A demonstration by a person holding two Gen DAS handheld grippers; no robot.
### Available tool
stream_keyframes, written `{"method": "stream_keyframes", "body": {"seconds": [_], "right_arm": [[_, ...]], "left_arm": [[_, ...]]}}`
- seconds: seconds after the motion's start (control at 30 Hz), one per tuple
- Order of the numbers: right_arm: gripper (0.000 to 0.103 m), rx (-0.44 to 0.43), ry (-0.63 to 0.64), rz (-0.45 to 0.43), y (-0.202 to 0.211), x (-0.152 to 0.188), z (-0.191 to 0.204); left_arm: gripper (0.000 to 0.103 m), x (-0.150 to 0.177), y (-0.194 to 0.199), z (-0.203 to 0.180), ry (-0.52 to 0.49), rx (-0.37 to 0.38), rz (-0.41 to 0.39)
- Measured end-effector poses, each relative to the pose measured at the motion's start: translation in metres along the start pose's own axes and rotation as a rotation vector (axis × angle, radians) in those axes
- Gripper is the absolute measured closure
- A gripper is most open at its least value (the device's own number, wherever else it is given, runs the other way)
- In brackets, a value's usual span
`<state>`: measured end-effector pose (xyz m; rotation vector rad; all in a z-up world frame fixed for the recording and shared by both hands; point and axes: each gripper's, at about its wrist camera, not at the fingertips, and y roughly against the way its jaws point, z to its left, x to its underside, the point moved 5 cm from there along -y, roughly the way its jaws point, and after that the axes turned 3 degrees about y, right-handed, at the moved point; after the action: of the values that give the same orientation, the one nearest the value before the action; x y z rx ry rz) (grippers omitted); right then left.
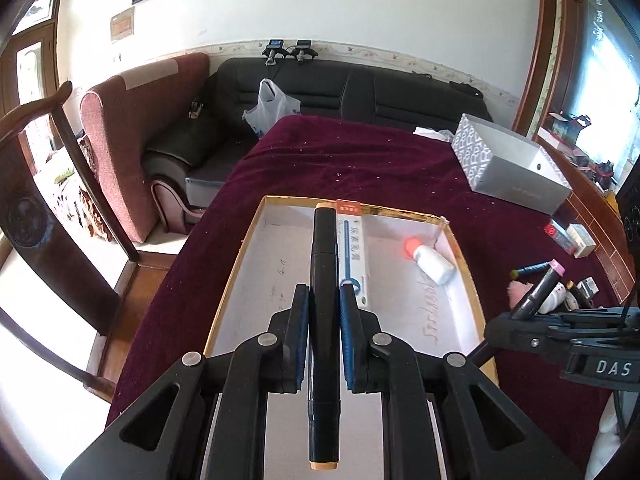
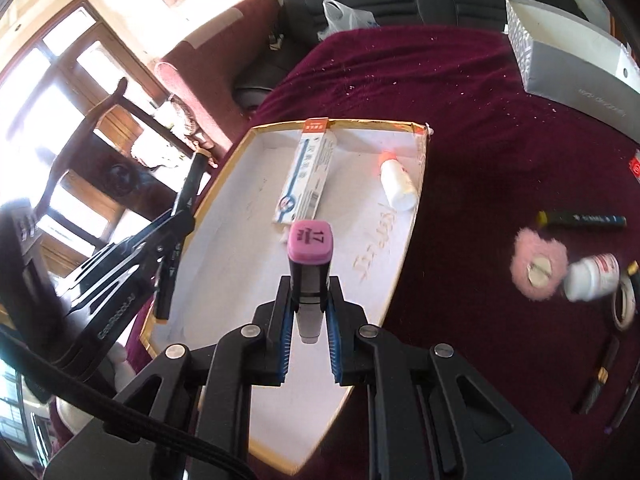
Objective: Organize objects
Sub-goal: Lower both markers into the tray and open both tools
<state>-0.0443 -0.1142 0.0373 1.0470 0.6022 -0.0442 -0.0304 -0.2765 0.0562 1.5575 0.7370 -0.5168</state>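
While both grippers hang over the tray, each one is holding a marker. In the left wrist view, the left gripper (image 1: 324, 312) sits in the lower middle of the frame, with its blue pads squeezed tight on a long black marker (image 1: 323, 280). That marker runs straight up the frame, and a tan cap shows at its near end by the bottom edge. Under it lies the shallow white tray (image 1: 248, 256) with a gold rim, resting on a dark red cloth (image 1: 360, 160).

Inside the tray, a long blue and white box (image 1: 354, 248) lies just right of the black marker. A small white bottle (image 1: 434, 262) with an orange cap lies on its side near the tray's right wall.

In the right wrist view, the right gripper (image 2: 309, 300) is in the lower middle, closed on a pink-capped marker (image 2: 310, 256) that stands up between its pads. Its pink cap has the number 17 on it. The left gripper shows at the left edge of this view, near the tray's left rim.

On the cloth at the right of this view lie more things: a dark pen with a yellow end (image 2: 580, 219), a fluffy pink puff (image 2: 538, 264), a white pill bottle (image 2: 592, 276) and a roll of tape (image 2: 624, 304). A grey box (image 2: 568, 56) sits in the upper right.
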Motion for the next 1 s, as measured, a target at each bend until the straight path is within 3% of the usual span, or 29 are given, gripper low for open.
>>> {"method": "stream_keyframes", "body": {"seconds": [0.4, 0.6, 1.0], "right_arm": [[0.090, 0.049, -0.082, 0.063, -0.070, -0.058, -0.022], [0.090, 0.065, -0.097, 0.098, -0.097, -0.060, -0.029], [0.090, 0.080, -0.063, 0.094, -0.106, -0.059, -0.029]], "left_arm": [[0.091, -0.026, -0.077, 0.008, 0.006, -0.013, 0.154], [0.091, -0.020, -0.106, 0.011, 0.016, -0.013, 0.221], [0.091, -0.015, -0.127, 0.025, 0.074, -0.014, 0.259]]}}
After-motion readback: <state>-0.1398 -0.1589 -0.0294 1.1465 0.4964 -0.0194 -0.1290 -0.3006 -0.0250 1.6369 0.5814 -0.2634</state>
